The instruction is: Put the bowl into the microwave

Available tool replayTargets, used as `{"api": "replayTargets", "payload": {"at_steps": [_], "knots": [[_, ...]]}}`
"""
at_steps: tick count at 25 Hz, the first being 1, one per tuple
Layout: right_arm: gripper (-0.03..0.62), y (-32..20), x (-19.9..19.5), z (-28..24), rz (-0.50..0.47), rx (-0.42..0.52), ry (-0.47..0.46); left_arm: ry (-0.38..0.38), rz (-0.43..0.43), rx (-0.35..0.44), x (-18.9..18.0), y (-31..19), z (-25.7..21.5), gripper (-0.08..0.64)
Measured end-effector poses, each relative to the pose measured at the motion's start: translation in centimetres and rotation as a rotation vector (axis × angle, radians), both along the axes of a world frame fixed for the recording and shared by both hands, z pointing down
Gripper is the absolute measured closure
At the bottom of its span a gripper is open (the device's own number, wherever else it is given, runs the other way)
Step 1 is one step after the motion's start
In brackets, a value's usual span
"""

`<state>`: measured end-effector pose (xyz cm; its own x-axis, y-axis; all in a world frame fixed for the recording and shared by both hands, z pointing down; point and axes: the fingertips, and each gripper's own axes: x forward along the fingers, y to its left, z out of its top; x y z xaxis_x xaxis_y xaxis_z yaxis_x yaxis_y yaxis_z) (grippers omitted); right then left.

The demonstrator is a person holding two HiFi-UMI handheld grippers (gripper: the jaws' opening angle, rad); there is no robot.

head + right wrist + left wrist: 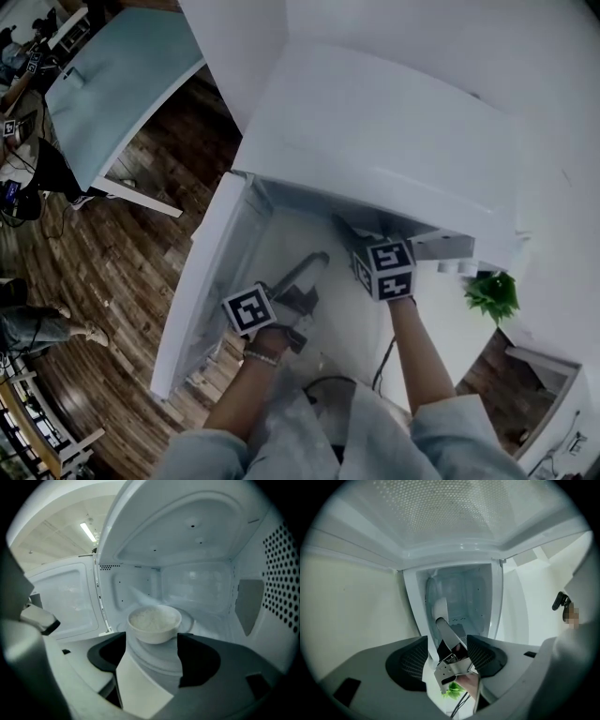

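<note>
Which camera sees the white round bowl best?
The right gripper view: the white round bowl sits whole inside the white microwave, past the open jaws of the right gripper. The head view and left gripper view show no bowl.

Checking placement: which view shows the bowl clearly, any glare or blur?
Right gripper view: the round white bowl of rice is fairly sharp, no glare, fisheye-bent edges. Head view: dim, the white microwave hides it. Left gripper view: bowl absent.
</note>
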<state>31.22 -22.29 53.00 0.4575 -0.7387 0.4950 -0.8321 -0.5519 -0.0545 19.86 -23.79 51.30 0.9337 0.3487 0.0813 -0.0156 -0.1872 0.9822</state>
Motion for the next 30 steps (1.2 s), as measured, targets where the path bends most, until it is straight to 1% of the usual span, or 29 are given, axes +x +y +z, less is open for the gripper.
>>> {"api": "replayTargets", "payload": {"at_steps": [1, 2, 4, 5, 6, 8, 10, 13, 15, 17, 21, 24, 30], "knots": [[0.247, 0.2, -0.3, -0.1, 0.001, 0.003, -0.001, 0.006, 0.003, 0.013, -0.1, 0.1, -0.2, 0.309], [0.247, 0.5, -0.6, -0.2, 0.002, 0.007, -0.002, 0.010, 0.006, 0.030, -0.2, 0.2, -0.3, 0.343], [0.247, 1.1, -1.2, -0.6, 0.008, 0.018, -0.006, 0.017, 0.014, 0.067, -0.3, 0.3, -0.6, 0.362], [0.253, 1.4, -1.6, -0.8, 0.012, 0.025, -0.007, 0.023, 0.019, 0.086, -0.4, 0.4, -0.7, 0.389], [0.267, 1.8, -1.9, -1.2, 0.017, 0.033, -0.007, 0.026, 0.023, 0.104, -0.5, 0.6, -0.9, 0.390], [0.325, 2.6, -2.5, -2.0, 0.029, 0.048, 0.005, 0.027, 0.026, 0.144, -0.7, 0.8, -1.2, 0.438], [0.403, 3.4, -3.1, -2.9, 0.040, 0.064, 0.019, 0.021, 0.022, 0.179, -1.0, 1.0, -1.4, 0.473], [0.484, 4.5, -4.1, -4.3, 0.045, 0.088, 0.029, 0.011, 0.021, 0.254, -1.4, 1.1, -1.6, 0.548], [0.541, 5.2, -4.6, -5.4, 0.051, 0.110, 0.043, 0.014, 0.026, 0.305, -1.6, 1.3, -2.1, 0.558], [0.591, 5.9, -5.2, -6.3, 0.060, 0.138, 0.051, 0.030, 0.034, 0.339, -1.8, 1.7, -2.9, 0.560], [0.591, 7.2, -6.6, -7.6, 0.067, 0.186, 0.029, 0.066, 0.057, 0.406, -2.1, 2.7, -4.7, 0.560], [0.592, 8.1, -7.6, -8.9, 0.057, 0.206, 0.031, 0.090, 0.069, 0.448, -2.4, 3.3, -6.1, 0.560], [0.592, 10.0, -9.4, -11.1, 0.048, 0.249, 0.040, 0.122, 0.089, 0.492, -3.4, 4.6, -8.8, 0.560]]}}
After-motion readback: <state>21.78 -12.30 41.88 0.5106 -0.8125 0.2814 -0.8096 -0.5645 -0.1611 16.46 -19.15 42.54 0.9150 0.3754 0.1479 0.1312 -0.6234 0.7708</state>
